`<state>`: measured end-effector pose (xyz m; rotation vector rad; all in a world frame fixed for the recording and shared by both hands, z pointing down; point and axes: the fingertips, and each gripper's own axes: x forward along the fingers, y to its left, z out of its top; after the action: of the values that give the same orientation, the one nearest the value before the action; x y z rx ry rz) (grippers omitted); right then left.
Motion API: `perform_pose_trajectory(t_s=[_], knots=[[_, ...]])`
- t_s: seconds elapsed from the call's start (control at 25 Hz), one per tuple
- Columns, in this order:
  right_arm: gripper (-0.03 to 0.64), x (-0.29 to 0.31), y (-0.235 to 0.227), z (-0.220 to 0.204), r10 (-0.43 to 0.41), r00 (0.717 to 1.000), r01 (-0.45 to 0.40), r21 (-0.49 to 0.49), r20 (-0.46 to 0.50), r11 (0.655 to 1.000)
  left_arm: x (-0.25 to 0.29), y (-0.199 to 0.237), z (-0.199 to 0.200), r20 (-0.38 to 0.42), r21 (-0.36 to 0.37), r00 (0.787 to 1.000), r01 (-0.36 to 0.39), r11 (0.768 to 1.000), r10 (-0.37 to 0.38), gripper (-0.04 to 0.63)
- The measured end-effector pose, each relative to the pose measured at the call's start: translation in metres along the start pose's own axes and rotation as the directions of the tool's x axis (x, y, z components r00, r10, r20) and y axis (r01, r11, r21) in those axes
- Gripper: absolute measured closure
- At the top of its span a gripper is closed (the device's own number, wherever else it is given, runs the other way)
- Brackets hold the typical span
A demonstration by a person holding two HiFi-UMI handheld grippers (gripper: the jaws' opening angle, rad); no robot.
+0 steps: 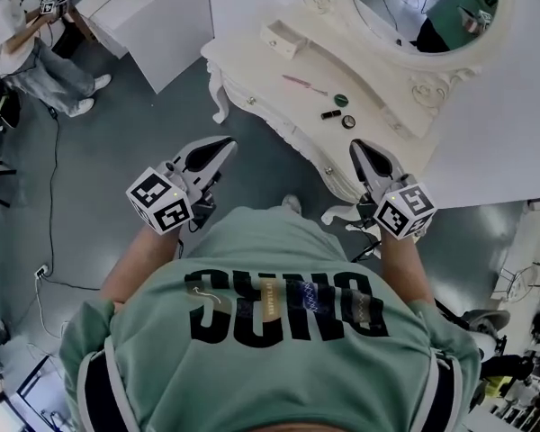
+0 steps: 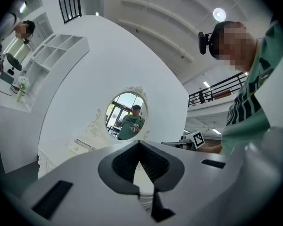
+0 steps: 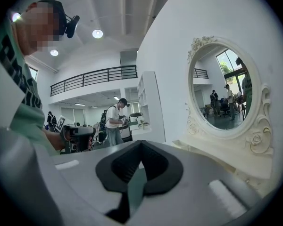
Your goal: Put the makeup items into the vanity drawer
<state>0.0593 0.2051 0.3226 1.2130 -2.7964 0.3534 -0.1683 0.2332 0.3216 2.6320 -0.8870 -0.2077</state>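
In the head view a white vanity table stands ahead of me, with a small drawer box on its top. On the tabletop lie a pink slim brush, a green round compact, a black lipstick tube and a dark round pot. My left gripper hangs over the floor left of the vanity's front edge, shut and holding nothing. My right gripper is at the vanity's front edge, just below the pot, also shut with nothing in it.
An oval mirror rises behind the tabletop against a white wall. Another person stands at the far left beside a white shelf unit. A cable runs across the grey floor. Shelving clutter fills the lower right corner.
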Motion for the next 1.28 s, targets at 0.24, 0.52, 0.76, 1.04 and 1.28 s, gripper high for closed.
perform_pose_trajectory(t_s=[0.24, 0.52, 0.76, 1.04, 1.28], knots=[[0.607, 0.051, -0.085, 0.004, 0.085, 0.996, -0.086, 0.029, 0.036, 0.996, 0.07, 0.045, 0.006, -0.027, 0.04, 0.997, -0.076, 0.996, 0.078, 0.592], [0.607, 0.106, -0.174, 0.044, 0.224, 0.974, -0.224, 0.012, 0.019, 0.974, 0.167, 0.084, 0.031, -0.042, 0.053, 0.985, -0.166, 0.985, 0.168, 0.592], [0.607, 0.126, -0.213, 0.047, 0.24, 0.97, -0.241, 0.037, 0.024, 0.97, 0.224, 0.106, 0.011, -0.181, 0.052, 0.973, -0.138, 0.989, 0.145, 0.592], [0.607, 0.152, -0.238, 0.028, 0.083, 0.997, -0.083, 0.065, -0.001, 0.994, 0.277, 0.169, -0.035, -0.367, 0.079, 0.93, 0.055, 0.995, -0.023, 0.592], [0.607, 0.165, -0.235, 0.02, -0.013, 1.0, 0.014, 0.06, -0.022, 0.998, 0.303, 0.223, -0.085, -0.564, 0.165, 0.822, 0.202, 0.965, -0.076, 0.592]])
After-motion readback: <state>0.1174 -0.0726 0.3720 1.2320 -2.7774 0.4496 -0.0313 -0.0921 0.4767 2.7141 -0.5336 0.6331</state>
